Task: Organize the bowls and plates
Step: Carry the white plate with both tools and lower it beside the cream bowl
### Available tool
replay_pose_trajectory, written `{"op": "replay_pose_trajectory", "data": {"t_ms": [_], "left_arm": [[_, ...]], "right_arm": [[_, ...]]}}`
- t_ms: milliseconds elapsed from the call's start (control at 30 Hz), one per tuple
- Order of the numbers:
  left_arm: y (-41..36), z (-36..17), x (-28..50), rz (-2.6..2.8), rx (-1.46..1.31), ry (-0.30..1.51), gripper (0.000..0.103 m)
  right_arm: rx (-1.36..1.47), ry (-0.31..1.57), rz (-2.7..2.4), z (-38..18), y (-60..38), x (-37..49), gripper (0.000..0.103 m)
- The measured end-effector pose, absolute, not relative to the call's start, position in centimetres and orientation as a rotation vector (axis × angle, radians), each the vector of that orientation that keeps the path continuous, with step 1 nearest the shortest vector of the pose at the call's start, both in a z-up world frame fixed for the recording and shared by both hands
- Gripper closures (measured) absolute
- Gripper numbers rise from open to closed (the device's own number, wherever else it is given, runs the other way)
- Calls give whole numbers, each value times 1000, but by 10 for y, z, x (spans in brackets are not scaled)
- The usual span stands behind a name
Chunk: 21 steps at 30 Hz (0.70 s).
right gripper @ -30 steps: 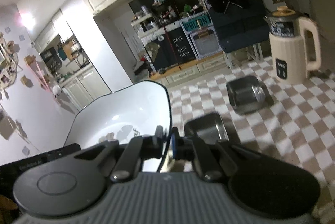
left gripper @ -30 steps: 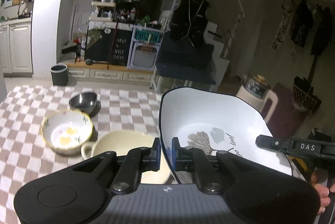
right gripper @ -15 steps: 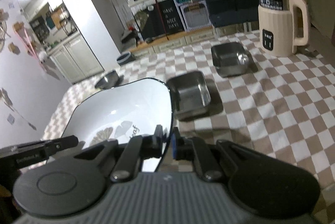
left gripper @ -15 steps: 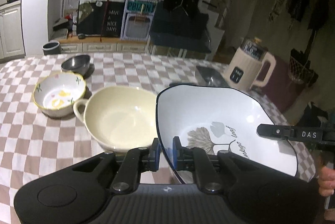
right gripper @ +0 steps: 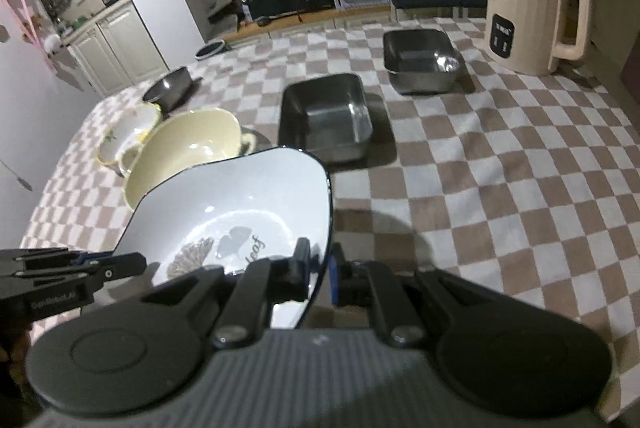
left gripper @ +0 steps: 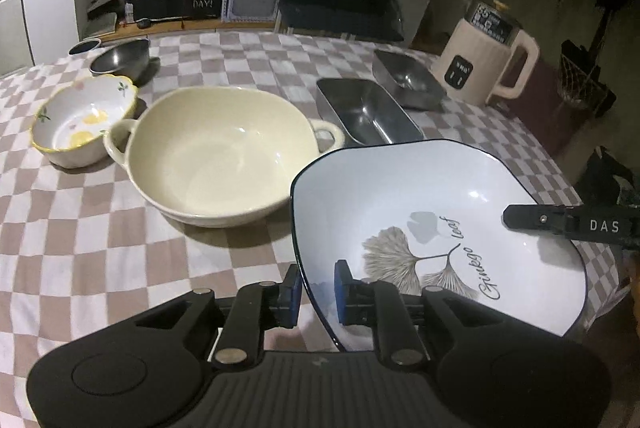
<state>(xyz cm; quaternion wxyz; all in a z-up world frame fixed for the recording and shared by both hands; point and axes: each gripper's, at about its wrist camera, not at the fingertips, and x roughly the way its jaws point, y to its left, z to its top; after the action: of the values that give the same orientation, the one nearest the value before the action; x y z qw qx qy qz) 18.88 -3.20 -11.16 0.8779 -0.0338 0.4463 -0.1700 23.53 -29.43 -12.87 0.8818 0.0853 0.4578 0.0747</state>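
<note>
A white ginkgo-leaf bowl (left gripper: 440, 195) with a dark rim is low over the checked table, to the right of a cream two-handled bowl (left gripper: 224, 151). My left gripper (left gripper: 318, 288) straddles its near left rim. Its jaws are opening, and small gaps show between the pads and the rim. My right gripper (right gripper: 320, 270) is shut on the bowl's (right gripper: 240, 195) right rim. Its fingers (left gripper: 560, 224) show in the left wrist view. A small floral bowl (left gripper: 80, 123) and a round steel bowl (left gripper: 120, 57) stand at the left.
Two rectangular steel trays (left gripper: 368, 111) (left gripper: 408, 77) sit behind the white bowl. A cream electric kettle (left gripper: 484, 55) stands at the far right corner. The table edge runs close on the right. Bare checked cloth (right gripper: 500, 187) lies right of the white bowl.
Both grippers have tipped down and sunk with the white bowl toward the table. The left jaws have spread slightly off the rim.
</note>
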Motion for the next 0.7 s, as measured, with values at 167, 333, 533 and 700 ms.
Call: {"op": "replay_pose_trajectory", "data": {"t_ms": [167, 333, 533, 700], "left_arm": [[-44, -125, 196, -341, -77, 964, 84], [-55, -137, 203, -345, -64, 988, 83], [-72, -150, 206, -354, 3, 1003, 83], [-86, -166, 208, -373, 78, 1039, 85]], "right_arm": [[148, 991, 134, -132, -296, 236, 92], [123, 1011, 107, -134, -300, 236, 92], [102, 1018, 84, -136, -304, 238, 93], [71, 1017, 70, -138, -305, 242, 95]]}}
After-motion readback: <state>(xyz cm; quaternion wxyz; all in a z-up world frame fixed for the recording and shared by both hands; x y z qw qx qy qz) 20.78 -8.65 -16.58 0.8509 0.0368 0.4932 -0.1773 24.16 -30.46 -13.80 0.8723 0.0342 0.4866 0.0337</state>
